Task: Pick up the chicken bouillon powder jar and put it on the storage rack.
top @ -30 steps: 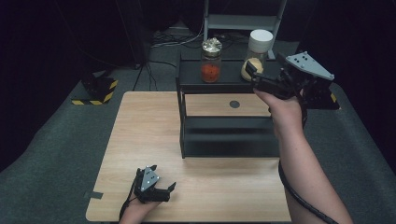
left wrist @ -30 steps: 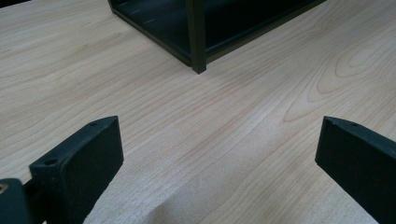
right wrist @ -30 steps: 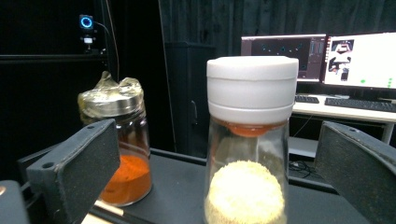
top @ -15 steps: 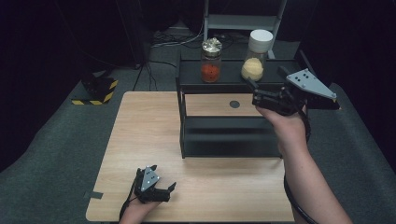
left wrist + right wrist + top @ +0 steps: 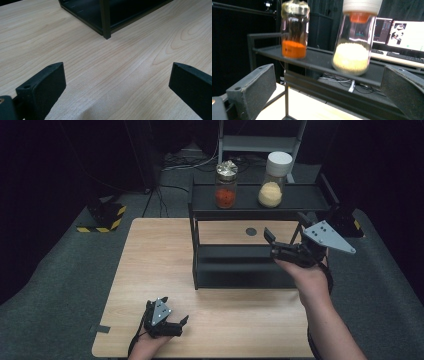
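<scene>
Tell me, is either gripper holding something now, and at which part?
Nothing is held. The right gripper is open in front of the shelf, apart from the jar with the white lid. The left gripper is open above the bare table.

jar of orange powder point(image 5: 226, 185) on shelf | yellow-black block point(image 5: 106, 216) on floor | monitors point(image 5: 402, 31) behind

White-capped jar point(image 5: 273, 180) of pale yellow grains is standing upright on the black shelf's point(image 5: 300, 200) top tier, right of the orange-filled jar point(image 5: 226, 185).
</scene>
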The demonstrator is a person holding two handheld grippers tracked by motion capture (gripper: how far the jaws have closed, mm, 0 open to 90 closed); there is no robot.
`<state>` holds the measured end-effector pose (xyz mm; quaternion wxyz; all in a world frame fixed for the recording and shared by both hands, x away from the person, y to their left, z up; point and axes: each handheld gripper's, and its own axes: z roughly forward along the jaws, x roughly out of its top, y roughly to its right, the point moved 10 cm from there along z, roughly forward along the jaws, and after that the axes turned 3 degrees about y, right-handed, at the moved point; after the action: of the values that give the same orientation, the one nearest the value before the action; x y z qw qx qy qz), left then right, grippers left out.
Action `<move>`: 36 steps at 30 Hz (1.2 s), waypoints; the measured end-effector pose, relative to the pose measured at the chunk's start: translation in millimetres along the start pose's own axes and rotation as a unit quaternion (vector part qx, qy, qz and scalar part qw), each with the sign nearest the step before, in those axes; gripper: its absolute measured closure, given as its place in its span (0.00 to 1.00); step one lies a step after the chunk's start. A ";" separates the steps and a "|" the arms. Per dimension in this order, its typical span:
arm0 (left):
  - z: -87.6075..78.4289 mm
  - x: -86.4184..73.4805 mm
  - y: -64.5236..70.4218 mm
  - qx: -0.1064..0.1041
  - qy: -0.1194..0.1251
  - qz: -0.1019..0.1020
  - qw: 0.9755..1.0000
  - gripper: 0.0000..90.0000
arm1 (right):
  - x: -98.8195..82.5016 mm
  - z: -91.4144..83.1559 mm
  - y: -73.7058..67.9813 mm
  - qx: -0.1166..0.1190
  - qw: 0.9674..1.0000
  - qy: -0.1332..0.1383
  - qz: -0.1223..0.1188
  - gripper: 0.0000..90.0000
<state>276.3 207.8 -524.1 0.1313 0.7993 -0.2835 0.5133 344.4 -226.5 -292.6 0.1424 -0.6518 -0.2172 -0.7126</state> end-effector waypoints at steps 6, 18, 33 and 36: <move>-0.6 -0.4 -0.2 0.002 0.003 -0.004 1.000 0.01 | -19.8 -12.0 -5.3 0.000 1.000 -0.005 -0.009 0.00; 0.3 0.4 6.0 0.009 -0.002 0.021 1.000 0.01 | -71.9 -34.2 -13.3 0.008 0.999 -0.040 -0.016 0.00; 0.3 0.5 6.5 0.009 -0.002 0.022 1.000 0.01 | -144.3 -60.6 -15.4 0.000 0.995 -0.103 -0.017 0.00; 0.3 0.4 6.7 0.010 -0.002 0.023 1.000 0.01 | -159.5 -65.5 -14.8 -0.003 0.993 -0.117 -0.012 0.00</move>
<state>272.7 202.1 -524.4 0.1113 0.7950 -0.2970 0.5172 298.0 -258.9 -456.2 0.1056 -0.7287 -0.2376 -0.6336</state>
